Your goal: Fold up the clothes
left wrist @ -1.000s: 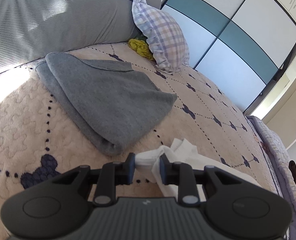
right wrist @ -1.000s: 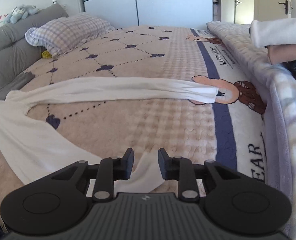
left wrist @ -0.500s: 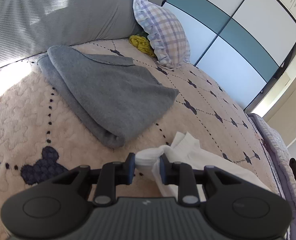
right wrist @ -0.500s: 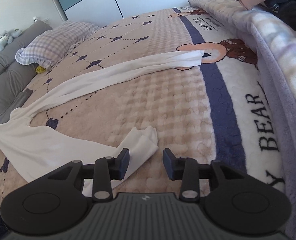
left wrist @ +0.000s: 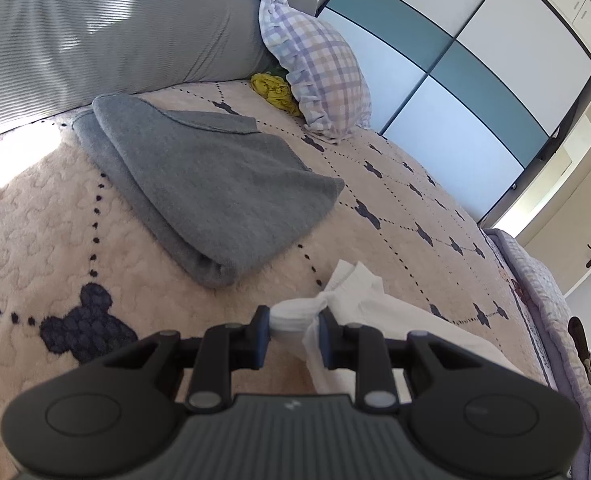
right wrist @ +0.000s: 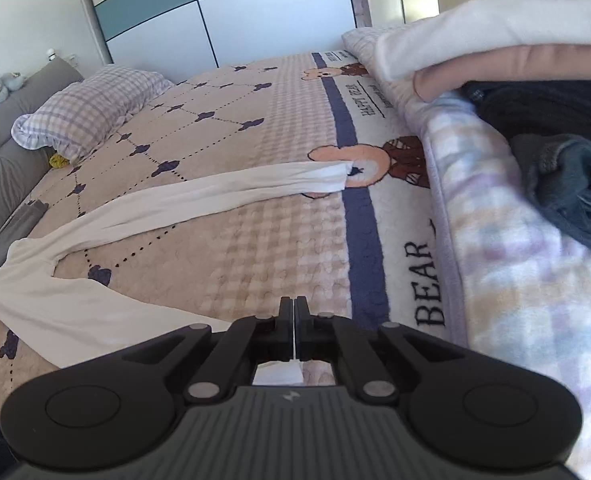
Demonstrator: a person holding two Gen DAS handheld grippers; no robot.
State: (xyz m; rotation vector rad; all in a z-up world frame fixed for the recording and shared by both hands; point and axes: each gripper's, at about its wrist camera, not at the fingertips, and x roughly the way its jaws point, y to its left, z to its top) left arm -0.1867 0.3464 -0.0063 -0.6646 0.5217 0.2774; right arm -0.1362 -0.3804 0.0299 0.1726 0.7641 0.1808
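Note:
White leggings (right wrist: 199,196) lie stretched across the bed, one leg reaching to the blue stripe. My left gripper (left wrist: 293,330) is shut on the bunched waistband of the white leggings (left wrist: 295,314), just above the blanket. My right gripper (right wrist: 294,320) is shut on the end of the near leg; a bit of white fabric (right wrist: 277,374) shows behind the closed jaws. A folded grey garment (left wrist: 211,184) lies ahead of the left gripper.
A checked pillow (left wrist: 319,72) and a yellow-green item (left wrist: 273,90) sit by the grey headboard cushions (left wrist: 107,28). A pile of white, pink and dark clothes (right wrist: 535,92) lies on a folded plaid blanket (right wrist: 515,240) at right. A wardrobe (right wrist: 223,12) stands beyond the bed.
My right gripper has closed on the end of the near leg, which lay loose between its open jaws before. My left gripper still holds the waistband and has shifted only slightly.

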